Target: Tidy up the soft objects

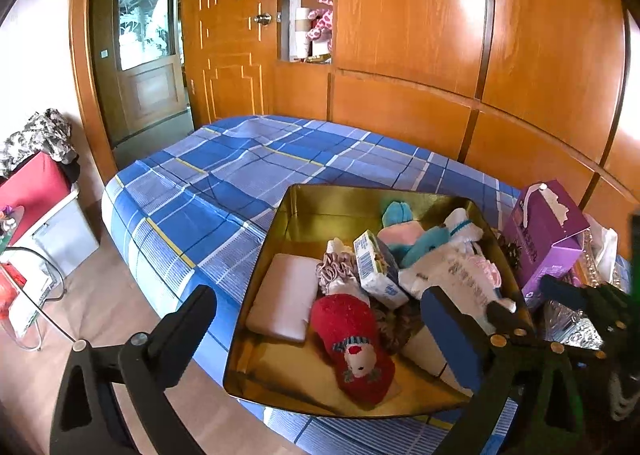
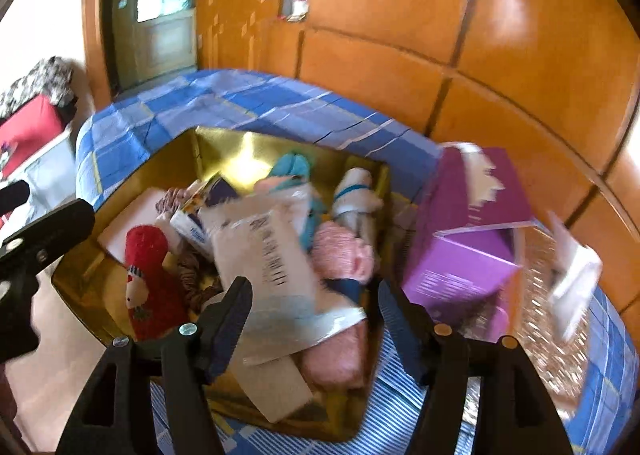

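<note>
Evidently sorted, soft items crowd the shiny gold tin tray (image 1: 256,279) on the blue plaid bed (image 1: 224,175); left gripper (image 1: 316,327) and right gripper (image 2: 316,307) both gape empty above it

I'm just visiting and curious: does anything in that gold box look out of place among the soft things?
Yes: a white plastic packet lies askew across the heap in the gold box, and a tissue pack leans tilted on the pile.

Gold tin (image 1: 256,275) on plaid bed (image 1: 224,175), red sock (image 1: 356,347) inside (snowman motif)

Bright daylight, wardrobe (image 1: 460,15) glare, right-view blur
</note>
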`<state>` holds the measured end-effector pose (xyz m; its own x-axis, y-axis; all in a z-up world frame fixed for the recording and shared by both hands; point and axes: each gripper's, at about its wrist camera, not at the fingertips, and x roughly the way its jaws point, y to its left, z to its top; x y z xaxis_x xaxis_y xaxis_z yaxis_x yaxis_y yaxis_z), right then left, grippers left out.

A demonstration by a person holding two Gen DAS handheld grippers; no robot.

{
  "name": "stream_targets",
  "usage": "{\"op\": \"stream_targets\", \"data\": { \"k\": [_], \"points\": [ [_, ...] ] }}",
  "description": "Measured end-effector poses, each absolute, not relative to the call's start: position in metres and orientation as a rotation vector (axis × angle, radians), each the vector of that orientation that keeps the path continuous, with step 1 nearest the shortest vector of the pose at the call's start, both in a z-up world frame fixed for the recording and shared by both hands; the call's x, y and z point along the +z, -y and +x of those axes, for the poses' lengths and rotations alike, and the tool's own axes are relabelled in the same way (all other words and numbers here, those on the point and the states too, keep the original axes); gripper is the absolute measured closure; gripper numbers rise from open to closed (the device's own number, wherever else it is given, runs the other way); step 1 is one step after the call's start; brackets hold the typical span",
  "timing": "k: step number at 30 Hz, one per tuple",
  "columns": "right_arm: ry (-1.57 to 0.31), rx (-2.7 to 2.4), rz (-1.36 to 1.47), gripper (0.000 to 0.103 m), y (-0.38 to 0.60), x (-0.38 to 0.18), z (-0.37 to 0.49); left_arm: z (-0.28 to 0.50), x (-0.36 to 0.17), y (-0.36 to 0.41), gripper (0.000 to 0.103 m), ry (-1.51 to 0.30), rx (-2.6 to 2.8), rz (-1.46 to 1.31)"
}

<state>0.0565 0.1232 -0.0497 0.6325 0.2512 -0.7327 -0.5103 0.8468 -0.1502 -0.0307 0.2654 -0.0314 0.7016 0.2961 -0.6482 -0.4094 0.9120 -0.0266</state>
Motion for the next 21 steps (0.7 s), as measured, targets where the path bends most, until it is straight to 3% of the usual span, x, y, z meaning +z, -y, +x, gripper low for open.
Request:
{"op": "stream_targets", "data": {
  "k": [21],
  "points": [
    [-0.692,0.339,-0.221,0.036,-0.065,-0.036,0.025,-0.041,-0.014,-0.227,0.001,-0.618,0.415,-0.148]
  ]
}}
